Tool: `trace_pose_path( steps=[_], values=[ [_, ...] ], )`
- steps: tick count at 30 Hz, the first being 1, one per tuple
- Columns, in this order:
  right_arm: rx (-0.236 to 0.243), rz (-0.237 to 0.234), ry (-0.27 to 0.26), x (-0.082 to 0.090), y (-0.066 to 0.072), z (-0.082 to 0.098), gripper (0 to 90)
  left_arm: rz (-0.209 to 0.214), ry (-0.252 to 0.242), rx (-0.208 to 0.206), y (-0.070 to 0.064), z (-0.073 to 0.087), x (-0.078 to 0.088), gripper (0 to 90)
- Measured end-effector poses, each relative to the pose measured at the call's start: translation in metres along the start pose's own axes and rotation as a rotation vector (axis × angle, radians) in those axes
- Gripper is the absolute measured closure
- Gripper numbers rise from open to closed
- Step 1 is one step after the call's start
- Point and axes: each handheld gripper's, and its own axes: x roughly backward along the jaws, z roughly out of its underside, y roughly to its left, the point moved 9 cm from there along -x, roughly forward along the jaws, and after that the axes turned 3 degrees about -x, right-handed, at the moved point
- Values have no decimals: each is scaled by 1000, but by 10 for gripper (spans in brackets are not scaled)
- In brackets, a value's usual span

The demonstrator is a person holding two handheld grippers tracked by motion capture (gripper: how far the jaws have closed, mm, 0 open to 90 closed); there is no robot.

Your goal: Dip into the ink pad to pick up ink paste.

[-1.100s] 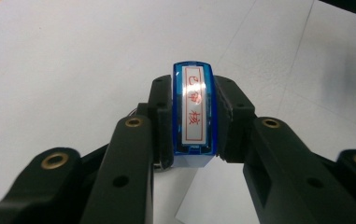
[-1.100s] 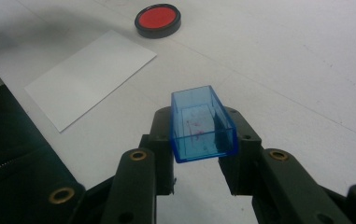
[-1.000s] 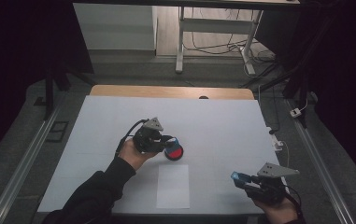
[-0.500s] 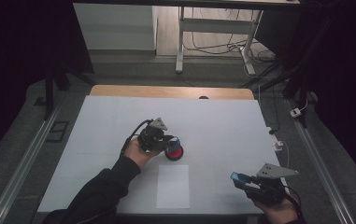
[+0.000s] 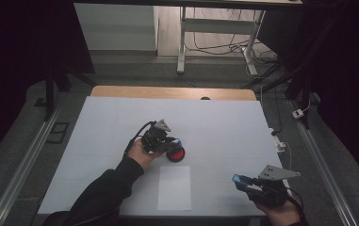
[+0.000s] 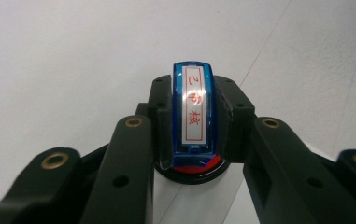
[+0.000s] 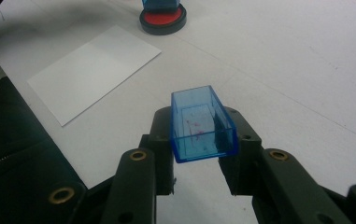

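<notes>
High view: left gripper [image 5: 170,143] pressing blue stamp [image 5: 177,142] onto red ink pad [image 5: 176,155] above paper sheet [image 5: 174,187]. Left gripper view: jaws clamping stamp. Right gripper view: right gripper [image 7: 199,135] clasping blue cap [image 7: 202,123].

Item: blue stamp [image 6: 193,114] clamped between my left gripper [image 6: 192,126] jaws; white label on its top face, three red characters in a column, the lowest reading 核; the upper two too glared to read surely.
</notes>
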Motion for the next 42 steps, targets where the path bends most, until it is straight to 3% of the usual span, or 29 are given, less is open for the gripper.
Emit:
trace_pose_path(
  steps=[14, 33, 38, 42],
  values=[
    [3, 5, 8, 0, 0, 1, 683, -12, 18, -10, -2, 1, -2, 709],
    [6, 0, 15, -1, 1, 2, 683, -126, 62, -85, -13, -1, -4, 709],
    [7, 0, 16, -1, 1, 2, 684, -87, 48, -50, -9, 0, -4, 709],
    [8, -1, 16, -1, 1, 2, 684, -22, 20, 16, -2, 2, -3, 709]
  ],
)
